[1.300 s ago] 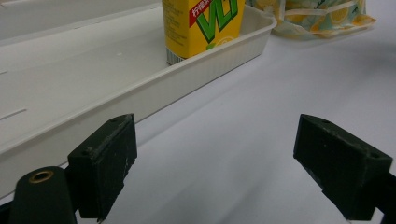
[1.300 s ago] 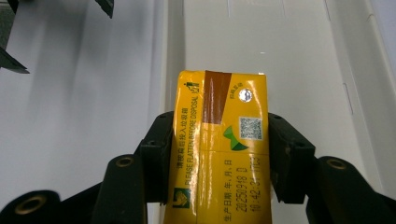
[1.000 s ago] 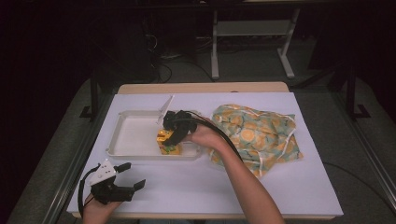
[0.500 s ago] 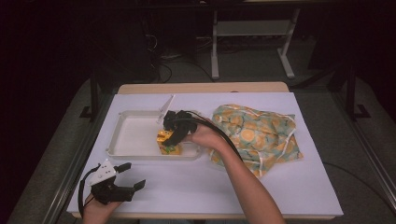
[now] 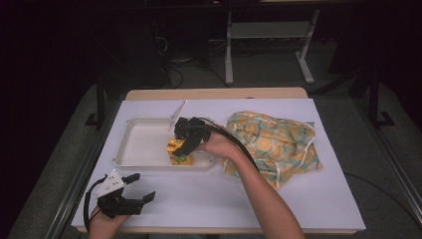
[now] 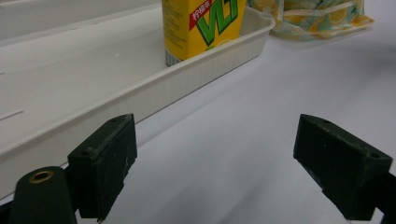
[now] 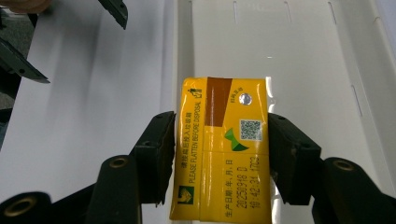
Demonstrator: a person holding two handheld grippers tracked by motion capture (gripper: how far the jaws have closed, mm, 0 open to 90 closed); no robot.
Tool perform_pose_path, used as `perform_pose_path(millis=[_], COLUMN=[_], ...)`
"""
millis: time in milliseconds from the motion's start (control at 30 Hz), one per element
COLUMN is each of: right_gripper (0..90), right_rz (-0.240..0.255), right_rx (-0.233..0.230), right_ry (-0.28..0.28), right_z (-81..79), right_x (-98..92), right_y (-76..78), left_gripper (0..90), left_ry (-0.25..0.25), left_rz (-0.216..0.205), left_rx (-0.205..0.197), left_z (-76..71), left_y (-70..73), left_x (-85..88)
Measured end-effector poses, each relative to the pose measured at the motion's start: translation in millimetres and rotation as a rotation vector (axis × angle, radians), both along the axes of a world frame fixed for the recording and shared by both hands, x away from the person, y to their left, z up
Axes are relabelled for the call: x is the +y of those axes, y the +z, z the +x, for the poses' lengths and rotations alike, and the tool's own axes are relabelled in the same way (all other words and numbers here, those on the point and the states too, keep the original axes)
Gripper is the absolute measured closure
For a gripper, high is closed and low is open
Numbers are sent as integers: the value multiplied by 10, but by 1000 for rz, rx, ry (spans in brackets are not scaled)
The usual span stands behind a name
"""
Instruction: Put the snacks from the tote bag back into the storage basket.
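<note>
The right hand-held gripper (image 7: 219, 154) clasped the yellow drink carton (image 7: 223, 149), standing inside the white tray (image 5: 144, 149) (placing step, seemingly); next it needed releasing. The left hand-held gripper (image 5: 130, 191) rested, jaws apart, on the worktop (image 5: 298, 199).

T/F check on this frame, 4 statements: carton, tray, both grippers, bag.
1. The right gripper is closed on the yellow drink carton. True.
2. The carton stands on the bare table, outside the white tray. False: it stands inside the tray, near its front rim.
3. The left gripper holds the patterned bag. False: it is open and empty, near the table's front edge.
4. The bag lies to the right of the tray. True.
</note>
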State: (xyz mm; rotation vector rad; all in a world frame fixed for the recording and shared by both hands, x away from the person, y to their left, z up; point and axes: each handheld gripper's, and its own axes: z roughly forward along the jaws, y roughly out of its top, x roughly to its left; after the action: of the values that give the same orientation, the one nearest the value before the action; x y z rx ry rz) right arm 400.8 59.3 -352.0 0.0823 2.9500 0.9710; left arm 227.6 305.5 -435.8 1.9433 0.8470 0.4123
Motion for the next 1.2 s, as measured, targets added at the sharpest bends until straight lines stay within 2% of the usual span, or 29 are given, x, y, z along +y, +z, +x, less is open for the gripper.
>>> perform_pose_path(millis=[233, 500, 800, 1200], right_gripper=[436, 421, 385, 369], right_rz=[24, 28, 56, 78], right_rx=[-4, -17, -6, 6], right_ry=[-12, -26, -41, -85], right_z=[-5, -7, -24, -35], right_x=[-40, -87, -149, -348], right_y=[57, 102, 152, 199], left_gripper=[132, 132, 132, 132], left_ry=[0, 1, -2, -4], left_rz=[-1, -2, 6, 11], left_rx=[0, -2, -1, 0], left_z=[1, 2, 1, 5], left_y=[-4, -6, -3, -4], left_x=[-4, -1, -1, -1])
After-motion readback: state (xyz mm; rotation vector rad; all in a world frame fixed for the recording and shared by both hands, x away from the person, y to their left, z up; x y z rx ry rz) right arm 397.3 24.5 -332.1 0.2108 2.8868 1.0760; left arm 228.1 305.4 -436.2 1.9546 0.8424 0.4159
